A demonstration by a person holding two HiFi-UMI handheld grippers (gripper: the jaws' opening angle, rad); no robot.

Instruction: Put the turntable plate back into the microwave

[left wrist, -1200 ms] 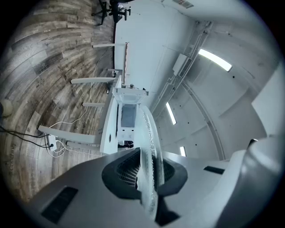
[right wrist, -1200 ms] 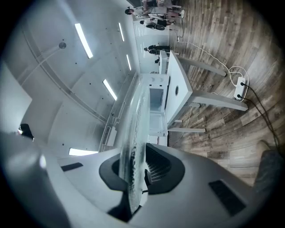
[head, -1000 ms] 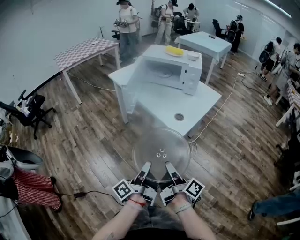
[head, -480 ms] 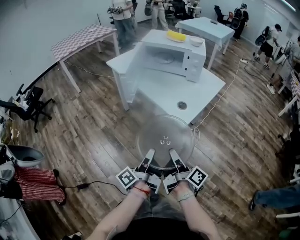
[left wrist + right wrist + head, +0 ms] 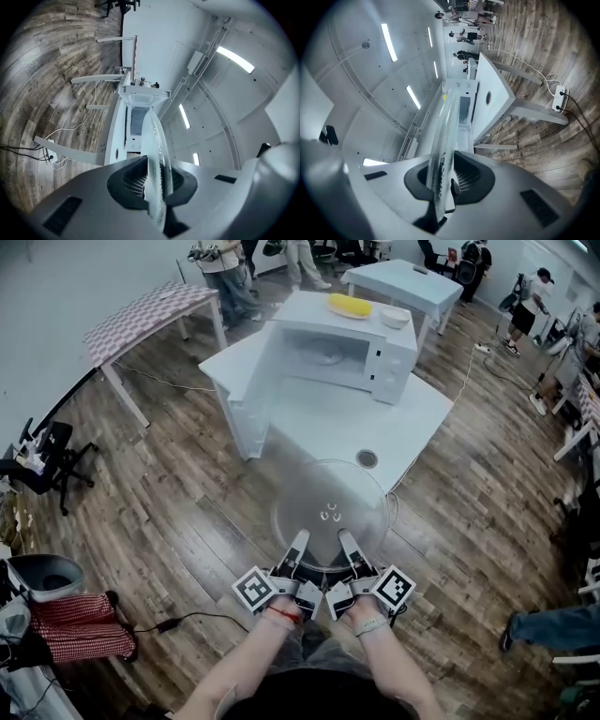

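A clear glass turntable plate [image 5: 330, 512] hangs level in the air in front of me, its far rim over the near corner of the white table [image 5: 375, 418]. My left gripper [image 5: 298, 549] and right gripper [image 5: 343, 548] are both shut on its near rim, side by side. Each gripper view shows the plate edge-on between the jaws: plate [image 5: 157, 154], plate [image 5: 443, 145]. The white microwave [image 5: 337, 357] stands on the table with its door [image 5: 246, 357] swung open to the left and its cavity showing.
A small round ring [image 5: 367, 458] lies on the table near the front. A yellow thing [image 5: 349, 306] and a white bowl [image 5: 395, 317] sit on the microwave. A checked table [image 5: 150, 315] stands at left; people stand far behind. A white cable [image 5: 441, 451] trails on the wooden floor at right.
I have stepped closer to the table with the plate held in both grippers; the plate's far rim now reaches over the table's near corner.
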